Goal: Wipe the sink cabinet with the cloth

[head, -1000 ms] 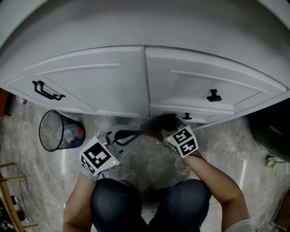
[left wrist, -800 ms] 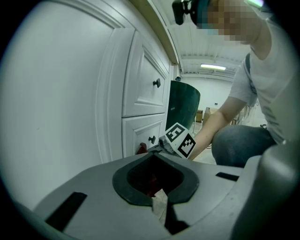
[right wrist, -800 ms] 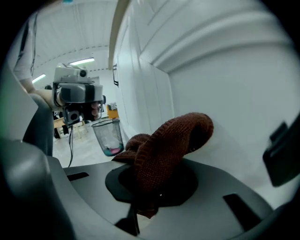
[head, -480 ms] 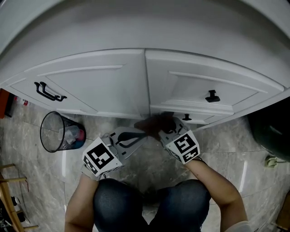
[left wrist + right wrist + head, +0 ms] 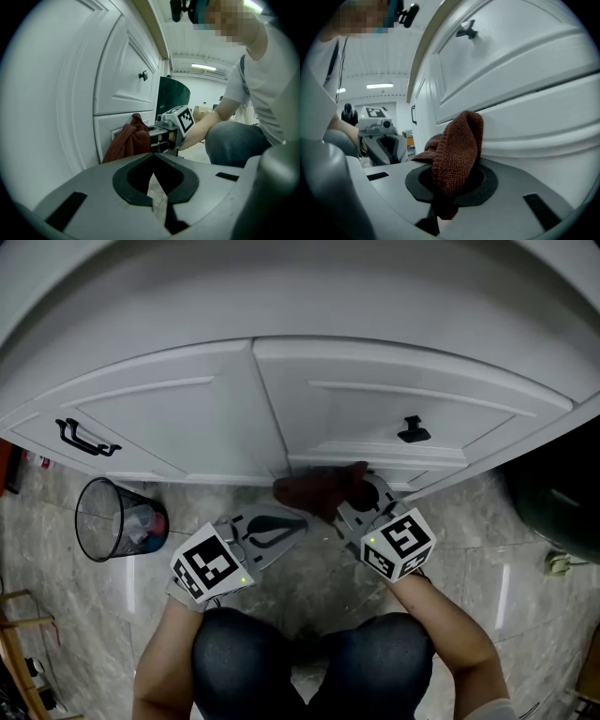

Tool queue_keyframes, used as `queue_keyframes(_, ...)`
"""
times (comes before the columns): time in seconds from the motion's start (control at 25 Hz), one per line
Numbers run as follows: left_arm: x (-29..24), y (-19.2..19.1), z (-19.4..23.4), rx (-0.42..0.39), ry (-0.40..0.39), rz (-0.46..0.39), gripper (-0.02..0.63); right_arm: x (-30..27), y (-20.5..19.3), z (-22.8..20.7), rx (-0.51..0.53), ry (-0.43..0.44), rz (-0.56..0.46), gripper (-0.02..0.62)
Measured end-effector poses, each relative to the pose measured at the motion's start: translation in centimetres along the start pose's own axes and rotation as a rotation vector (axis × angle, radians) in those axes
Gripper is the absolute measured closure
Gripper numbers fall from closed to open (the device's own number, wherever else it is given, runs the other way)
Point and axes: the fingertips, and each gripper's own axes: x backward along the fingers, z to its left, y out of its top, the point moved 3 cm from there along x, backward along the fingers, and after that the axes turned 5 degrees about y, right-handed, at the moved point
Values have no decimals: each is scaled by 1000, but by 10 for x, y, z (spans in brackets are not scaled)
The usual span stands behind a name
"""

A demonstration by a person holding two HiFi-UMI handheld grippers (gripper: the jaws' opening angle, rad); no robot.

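Down by the floor, a round black wire-mesh waste bin (image 5: 120, 518) holds a few scraps, blue and red among them. The right gripper (image 5: 361, 495) is clamped on a reddish-brown knitted cloth (image 5: 319, 486), pressing it to the bottom edge of the white panelled sink cabinet (image 5: 187, 418). The left gripper (image 5: 281, 526) hangs beside it, jaws closed on nothing. Compared with a second ago, the cloth stays near the door seam.

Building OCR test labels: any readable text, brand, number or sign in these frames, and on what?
None readable.
Left gripper and right gripper: the cubes show black-and-white square marker patterns only, no letters or digits.
Cabinet, cloth, wire bin: no print visible.
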Motion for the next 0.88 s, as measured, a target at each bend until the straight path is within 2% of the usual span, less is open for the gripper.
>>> queue_keyframes(0.12,-7,2,-2,-5,-12,1,597,10,1,-8,-147,-1,-18,537)
queue_keyframes(0.4,-18,5,-5,-7,-21,1,597,39,2,-29,-381,-40,-68,537)
queue_keyframes(0.56,-26,8,-9,-15,-34,1,597,56,3,-42,-423,-76,-101,538)
queue_keyframes(0.88,-41,12,-13,-15,-46,3,597,93,2,-66,-394,-191,-124,537)
